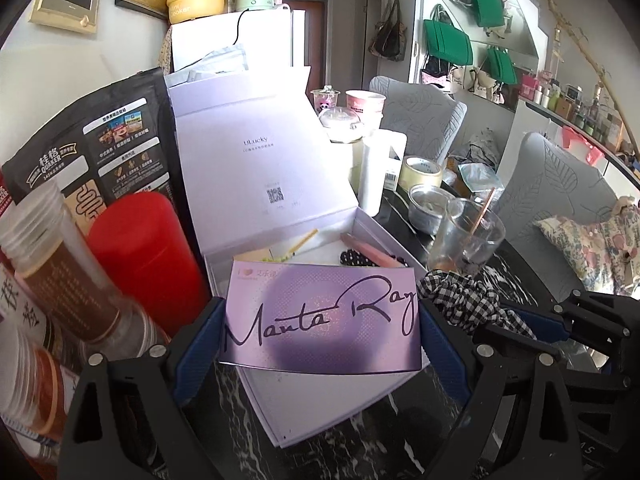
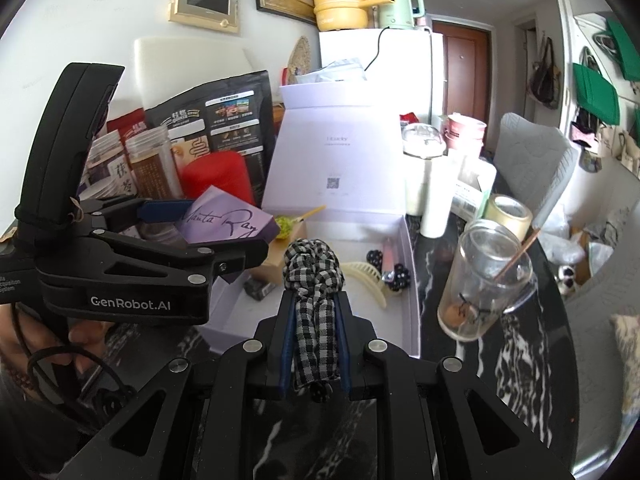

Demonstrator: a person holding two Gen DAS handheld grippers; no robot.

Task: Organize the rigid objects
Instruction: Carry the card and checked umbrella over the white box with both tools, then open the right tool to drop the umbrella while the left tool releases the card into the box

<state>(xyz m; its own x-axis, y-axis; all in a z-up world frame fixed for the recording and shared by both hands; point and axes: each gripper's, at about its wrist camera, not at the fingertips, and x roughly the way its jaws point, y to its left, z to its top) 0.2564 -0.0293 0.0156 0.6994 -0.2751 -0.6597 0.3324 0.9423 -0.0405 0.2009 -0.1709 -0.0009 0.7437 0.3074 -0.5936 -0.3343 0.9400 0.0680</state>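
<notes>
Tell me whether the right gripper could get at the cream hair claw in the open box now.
Probably not: the right gripper is shut on a checkered scrunchie. The cream hair claw lies uncovered just beyond.

A red canister [image 1: 140,256] stands beside a black oats bag [image 1: 100,148], with a glass cup [image 1: 472,236] and tape roll [image 1: 422,172] across the table.

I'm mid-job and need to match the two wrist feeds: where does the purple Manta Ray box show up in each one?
Left wrist view: purple Manta Ray box sits low centre, held between the left gripper fingers, above the open white box.
Right wrist view: the same box appears left of centre, in the left gripper, at the white box's left side.
Shared landmark: the red canister, left of the white box in both.
</notes>
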